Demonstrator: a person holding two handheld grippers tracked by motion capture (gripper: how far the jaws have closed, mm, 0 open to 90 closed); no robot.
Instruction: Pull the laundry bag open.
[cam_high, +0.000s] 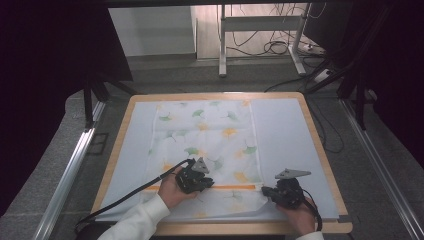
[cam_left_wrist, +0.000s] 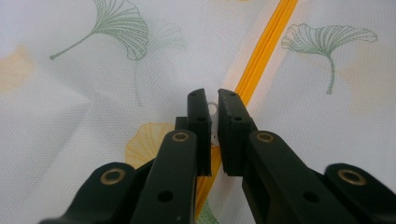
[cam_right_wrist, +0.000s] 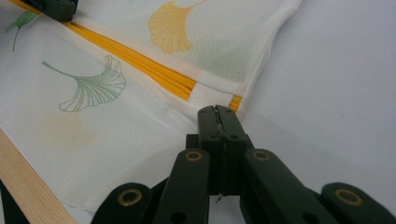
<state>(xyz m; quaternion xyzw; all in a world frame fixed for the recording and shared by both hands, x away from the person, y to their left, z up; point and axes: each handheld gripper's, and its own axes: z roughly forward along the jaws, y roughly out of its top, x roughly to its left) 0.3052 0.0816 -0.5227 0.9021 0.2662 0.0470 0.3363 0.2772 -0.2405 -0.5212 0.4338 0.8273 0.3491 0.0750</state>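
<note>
A white mesh bag (cam_high: 205, 135) printed with ginkgo leaves lies flat on the mat, its orange zipper (cam_high: 235, 187) running across its near end. My left gripper (cam_high: 211, 183) sits on the zipper line (cam_left_wrist: 261, 56). Its jaws (cam_left_wrist: 214, 100) stand a narrow gap apart, closed on the small white zipper pull (cam_left_wrist: 213, 110). My right gripper (cam_high: 265, 190) is at the bag's right edge beside the zipper's end (cam_right_wrist: 236, 102). That gripper (cam_right_wrist: 217, 112) is shut, with a thin bit of the bag's fabric (cam_right_wrist: 116, 135) pinched in it. The left gripper (cam_right_wrist: 56, 8) shows far off along the zipper.
A pale mat (cam_high: 285, 130) covers the wooden table (cam_high: 320, 150), whose near edge (cam_right_wrist: 28, 186) runs just behind the bag. A hand and white sleeve (cam_high: 145, 215) come in at the bottom left. Metal rails, table legs and cables stand beyond the table.
</note>
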